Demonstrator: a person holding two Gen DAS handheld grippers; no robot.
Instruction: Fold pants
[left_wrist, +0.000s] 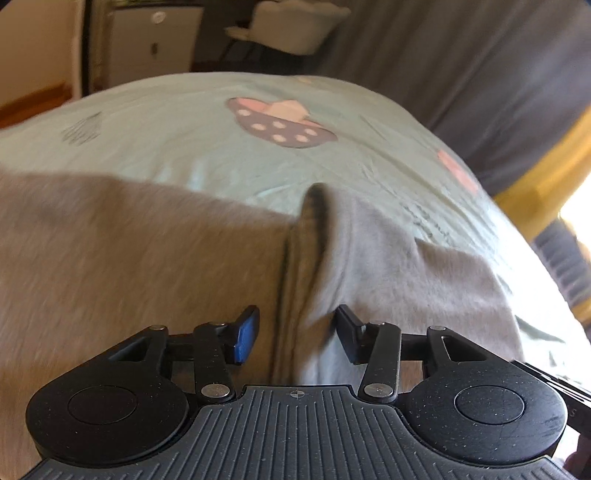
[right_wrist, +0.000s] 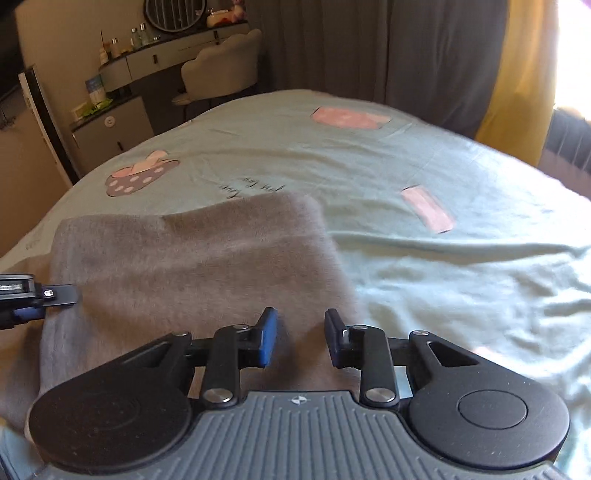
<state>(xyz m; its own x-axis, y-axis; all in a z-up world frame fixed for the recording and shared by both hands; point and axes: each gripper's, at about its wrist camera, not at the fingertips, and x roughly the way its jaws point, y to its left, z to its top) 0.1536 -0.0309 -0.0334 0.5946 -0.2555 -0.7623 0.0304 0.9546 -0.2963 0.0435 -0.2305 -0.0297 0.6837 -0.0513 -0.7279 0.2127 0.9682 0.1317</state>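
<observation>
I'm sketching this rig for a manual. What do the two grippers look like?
Both match: the left gripper and right gripper have black linkage arms with silver screws, two round black discs, and a ribbed grey base bearing a small crosshair mark. On each, one of the jaws carries a blue pad, the other looks black.

Pants (right_wrist: 192, 266) on bedsheet (right_wrist: 443, 280); chair (right_wrist: 221, 70), curtain (right_wrist: 424, 51) behind bed.
</observation>
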